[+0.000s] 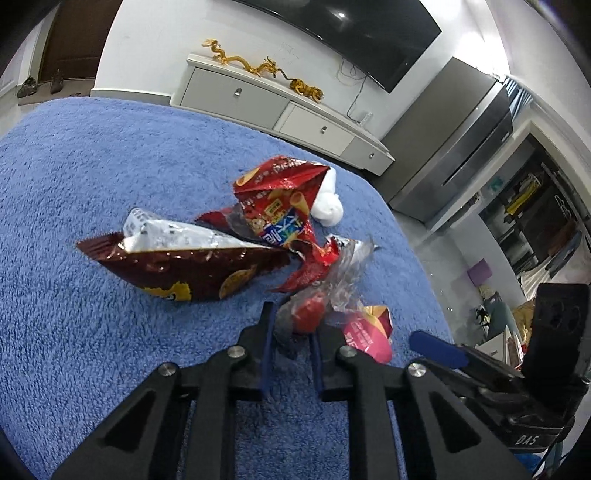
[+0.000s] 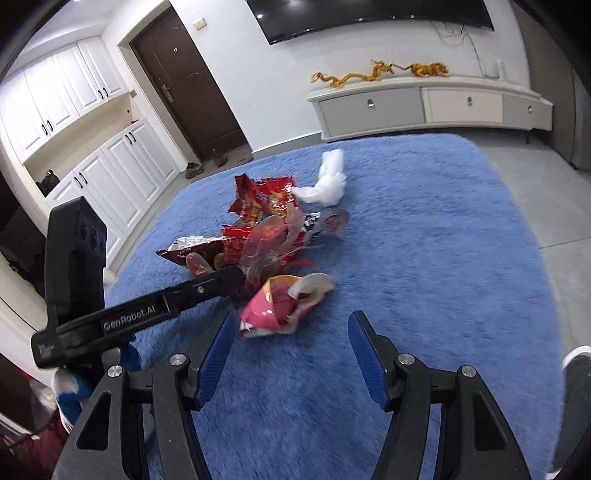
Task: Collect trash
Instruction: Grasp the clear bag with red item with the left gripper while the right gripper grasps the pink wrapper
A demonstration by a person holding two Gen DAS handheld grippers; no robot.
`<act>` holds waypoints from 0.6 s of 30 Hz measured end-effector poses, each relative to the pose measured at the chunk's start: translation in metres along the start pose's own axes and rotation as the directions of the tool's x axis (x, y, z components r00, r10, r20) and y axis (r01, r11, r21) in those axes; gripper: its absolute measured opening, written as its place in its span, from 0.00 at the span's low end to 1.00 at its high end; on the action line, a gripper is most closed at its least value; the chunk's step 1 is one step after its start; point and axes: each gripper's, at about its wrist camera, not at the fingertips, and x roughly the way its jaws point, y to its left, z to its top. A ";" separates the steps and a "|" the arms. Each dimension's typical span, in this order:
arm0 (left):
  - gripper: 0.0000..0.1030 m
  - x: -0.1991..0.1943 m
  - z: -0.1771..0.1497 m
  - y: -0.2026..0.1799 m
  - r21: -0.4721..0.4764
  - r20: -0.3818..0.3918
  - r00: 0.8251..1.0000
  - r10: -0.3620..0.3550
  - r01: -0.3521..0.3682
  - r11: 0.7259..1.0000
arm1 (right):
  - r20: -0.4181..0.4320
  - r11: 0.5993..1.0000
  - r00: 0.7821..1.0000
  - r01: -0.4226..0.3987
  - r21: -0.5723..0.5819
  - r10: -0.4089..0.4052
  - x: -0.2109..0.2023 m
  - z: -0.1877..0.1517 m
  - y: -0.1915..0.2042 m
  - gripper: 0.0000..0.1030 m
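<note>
Trash: three snack bags (image 1: 192, 269), one white tissue (image 1: 328, 206), one pink wrapper (image 2: 280, 306).

The wrappers (image 1: 280, 221) lie heaped mid-rug (image 1: 92, 166) — a wad of tissue (image 2: 327, 181) behind them, a crumpled packet (image 2: 284, 306) in front, the cabinet (image 2: 424, 107) beyond against the wall.

Red snack bag (image 1: 275, 206) (blue print) — fluffy blue rug (image 1: 110, 177) — pink wrapper (image 2: 275, 306).

A blue rug (image 2: 424, 258) is covering the floor. Gold dragon figures (image 2: 373, 74) are sitting on a white cabinet (image 2: 424, 107) under a television (image 2: 369, 14); what look like shoes (image 2: 194, 170) are lying by a brown door (image 2: 188, 85).
</note>
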 end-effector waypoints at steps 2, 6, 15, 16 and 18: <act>0.15 0.000 0.000 0.001 -0.004 -0.001 1.000 -0.005 0.005 1.000 | -0.011 1.000 1.000 -0.016 0.015 0.016 0.008 0.001 -0.002 0.59; 0.15 -0.002 -0.002 0.000 0.003 0.001 1.000 -0.006 0.006 1.000 | -0.018 0.996 0.998 -0.062 0.067 0.063 0.018 0.002 -0.008 0.55; 0.15 -0.001 -0.001 -0.001 0.016 0.000 1.000 -0.008 0.008 1.000 | -0.019 0.988 0.993 -0.115 0.101 0.117 0.021 0.003 -0.013 0.29; 0.15 -0.001 -0.002 -0.003 0.022 0.001 1.000 -0.008 0.008 1.000 | -0.018 0.989 0.993 -0.115 0.098 0.117 0.018 0.002 -0.013 0.28; 0.15 0.000 -0.003 -0.005 0.035 0.002 1.000 -0.009 0.009 0.999 | -0.014 0.990 0.994 -0.107 0.095 0.109 0.011 -0.001 -0.013 0.27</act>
